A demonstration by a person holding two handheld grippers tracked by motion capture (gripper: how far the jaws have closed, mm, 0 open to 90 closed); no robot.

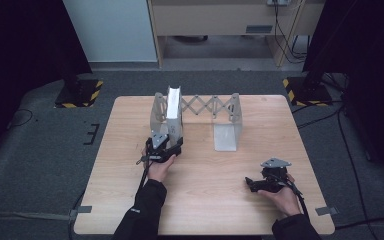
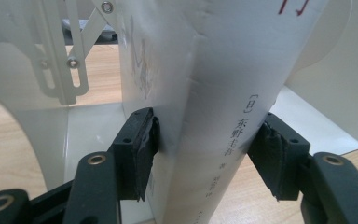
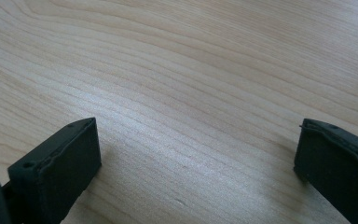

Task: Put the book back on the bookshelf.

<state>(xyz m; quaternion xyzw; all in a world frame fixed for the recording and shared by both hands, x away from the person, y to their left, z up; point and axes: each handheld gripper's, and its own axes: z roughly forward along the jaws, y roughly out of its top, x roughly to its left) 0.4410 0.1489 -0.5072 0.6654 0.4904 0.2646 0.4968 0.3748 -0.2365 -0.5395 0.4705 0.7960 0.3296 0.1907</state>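
- two grippers are in my hands; my left gripper (image 1: 172, 148) sits at the near end of the white book (image 1: 174, 116), my right gripper (image 1: 252, 184) lies low over the table (image 1: 205, 175) near its front right corner.
- left gripper state: jaws stand on either side of the book's spine end (image 2: 223, 93). the left pad (image 2: 142, 144) is against or just beside the cover; the right pad (image 2: 272, 154) is just beside the spine, and i cannot tell whether it touches. no firm clamp is visible, so i read these jaws as slightly apart around the book.
- right gripper state: jaws wide apart, with bare wood grain (image 3: 191, 93) between them and nothing held.
- book position: upright on its edge, printed spine toward me, standing in the left part of the white bookstand (image 1: 220, 107), just beside the left end plate (image 1: 159, 114).
- bookstand layout: a scissor lattice (image 1: 206, 105) at the back joins the left end plate to the right end plate (image 1: 228, 127), which stands well apart from the book.
- the bookstand sits at the far middle of the table; my two hands are well apart.
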